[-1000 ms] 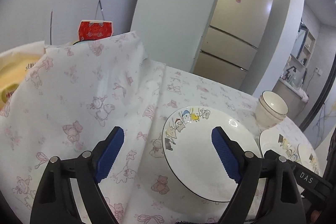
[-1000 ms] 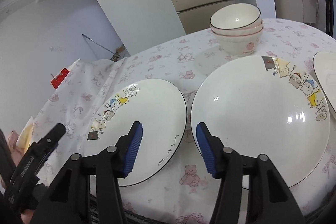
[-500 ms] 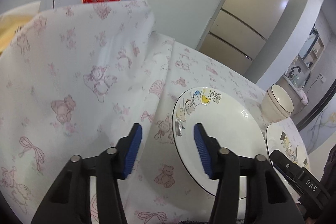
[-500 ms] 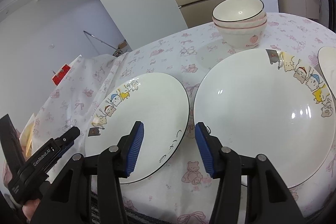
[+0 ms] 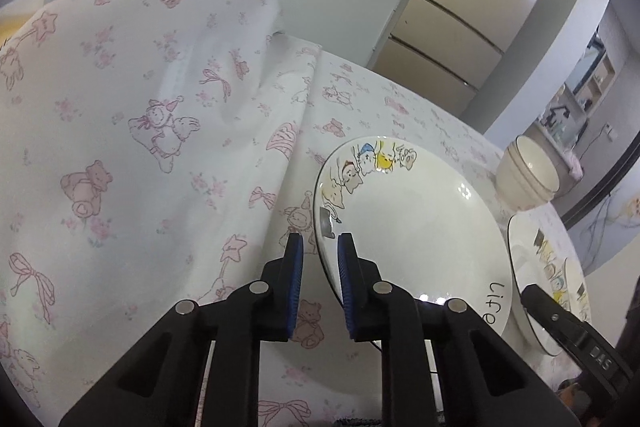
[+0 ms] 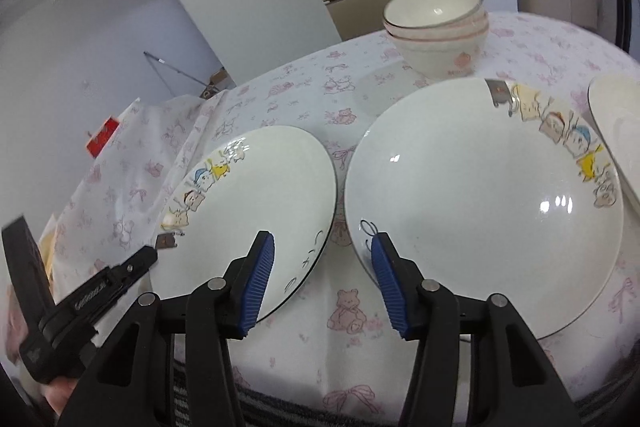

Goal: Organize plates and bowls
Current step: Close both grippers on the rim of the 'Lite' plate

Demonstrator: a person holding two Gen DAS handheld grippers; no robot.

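My left gripper (image 5: 319, 267) has its blue pads drawn close on either side of the near-left rim of the smaller cartoon plate (image 5: 408, 227). A narrow gap shows between the pads with the rim running through it. I cannot tell whether they bite the porcelain yet or only bracket it. I go in at the edge because a flat plate offers nothing else to pinch, and this edge seems to ride up slightly on the rumpled cloth, which gives the lower pad room.

My right gripper (image 6: 322, 283) hangs with its pads spread wide and nothing between them, poised over the strip of tablecloth (image 6: 352, 307) that separates the two plates. Its left pad sits over the smaller plate's near-right rim, and its right pad sits over the near-left rim of the larger cartoon plate (image 6: 480, 211). I judge it is waiting there to steady or take whichever plate comes next.

Further out, the two plates lie side by side, close but not touching, both face up. A third plate (image 6: 618, 139) shows partly at the right edge, just beside the larger one. Behind them a stack of bowls (image 6: 438, 27) stands nested, so the bowls look sorted already and the plates remain to be stacked. To my left the cloth climbs over something bulky, so I have little room on that side. A refrigerator (image 5: 480, 11) stands beyond the table.
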